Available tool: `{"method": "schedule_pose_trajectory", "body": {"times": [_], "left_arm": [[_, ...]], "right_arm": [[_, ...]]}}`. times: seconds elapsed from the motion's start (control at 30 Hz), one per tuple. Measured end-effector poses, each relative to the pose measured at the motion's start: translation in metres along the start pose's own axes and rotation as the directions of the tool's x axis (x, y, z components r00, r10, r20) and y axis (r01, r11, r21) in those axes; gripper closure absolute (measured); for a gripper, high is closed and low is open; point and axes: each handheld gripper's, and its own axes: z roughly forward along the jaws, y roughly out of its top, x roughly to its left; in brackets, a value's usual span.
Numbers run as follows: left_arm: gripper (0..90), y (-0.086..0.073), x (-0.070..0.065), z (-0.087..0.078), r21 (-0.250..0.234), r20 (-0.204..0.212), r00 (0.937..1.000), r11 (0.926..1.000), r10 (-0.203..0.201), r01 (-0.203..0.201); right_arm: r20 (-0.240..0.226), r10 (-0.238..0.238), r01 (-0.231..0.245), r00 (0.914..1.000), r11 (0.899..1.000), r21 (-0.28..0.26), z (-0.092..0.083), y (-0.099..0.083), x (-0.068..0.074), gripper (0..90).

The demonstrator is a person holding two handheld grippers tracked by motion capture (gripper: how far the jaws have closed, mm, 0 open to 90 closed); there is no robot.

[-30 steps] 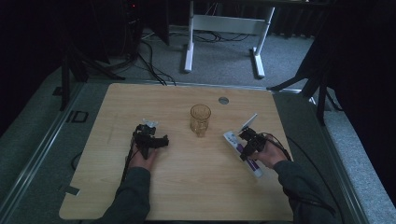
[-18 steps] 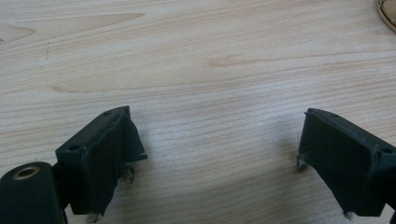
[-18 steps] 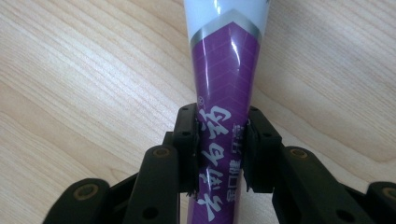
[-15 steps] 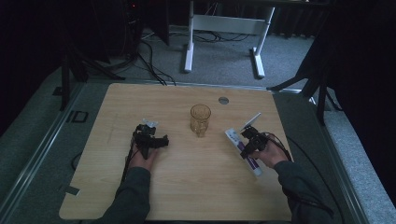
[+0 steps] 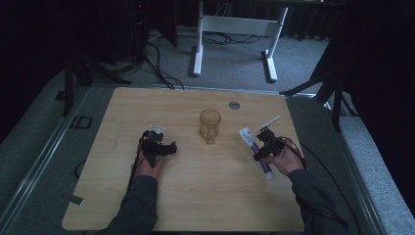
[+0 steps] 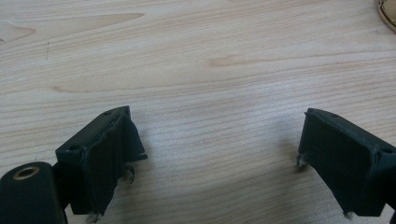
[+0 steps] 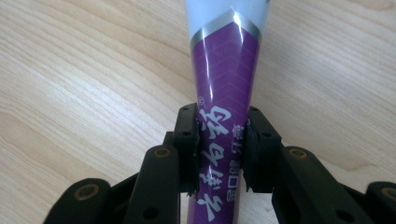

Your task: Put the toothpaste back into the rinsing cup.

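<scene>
My right claw (image 7: 219, 154) grips the toothpaste tube (image 7: 223, 93) lying on the desk (image 5: 195, 196); left claw (image 6: 210, 158) wide, idle. Next: lift toward glass (image 5: 210, 125).

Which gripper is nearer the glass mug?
Roughly even, the left one perhaps slightly nearer. The left gripper, jaws open on bare table, sits left of the glass mug. The right gripper, shut on the purple toothpaste tube, sits to its right.

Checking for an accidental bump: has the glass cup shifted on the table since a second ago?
No. The glass cup sits in the same spot, just below-left of the round table grommet.
</scene>
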Motion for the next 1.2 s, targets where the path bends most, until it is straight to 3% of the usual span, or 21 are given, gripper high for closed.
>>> {"method": "schedule_pose_trajectory", "body": {"times": [0.4,1.2], "left_arm": [[10.1,0.000,0.000,0.000,0.000,0.000,1.0000,1.0000,0.000,0.000],[10.1,0.000,0.000,0.000,-0.001,0.000,1.0000,1.0000,-0.001,0.001]], "right_arm": [[-0.027,0.030,-0.032,0.9992,0.996,-0.083,-0.006,0.005,0.002,70.6],[-0.037,0.044,-0.050,0.9983,0.987,-0.155,-0.012,0.012,0.004,70.6]]}}
